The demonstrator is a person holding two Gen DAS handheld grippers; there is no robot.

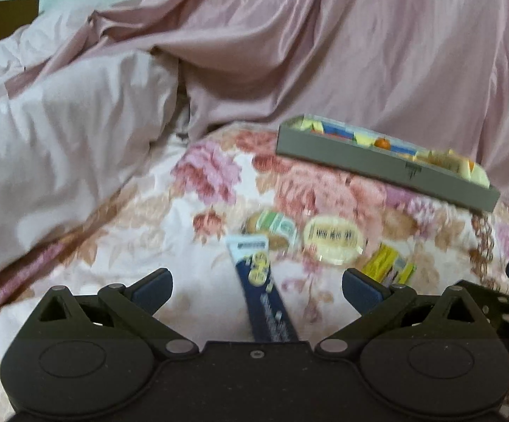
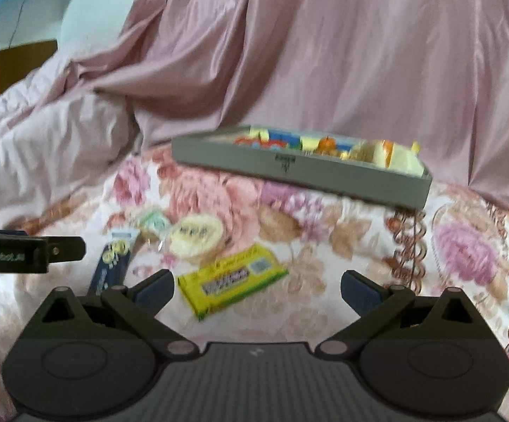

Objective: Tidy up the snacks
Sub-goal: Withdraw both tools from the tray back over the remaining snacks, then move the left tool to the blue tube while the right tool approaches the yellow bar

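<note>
Snacks lie loose on the flowery bedspread point(image 2: 360, 246), waiting to go in the grey flat tray point(image 2: 300, 172) behind them, which already holds some. Left gripper point(image 1: 257, 286) has its fingers wide apart over the long dark blue packet point(image 1: 261, 281), likely to grab it. Right gripper point(image 2: 257, 286), also wide apart and empty, hangs near the shiny yellow-green pack point(image 2: 231, 279).

Floral bedspread point(image 1: 219, 183) fills the lower frame, white duvet point(image 1: 61, 123) bunched at left, pink satin sheet point(image 1: 324, 35) draped across the top.
</note>
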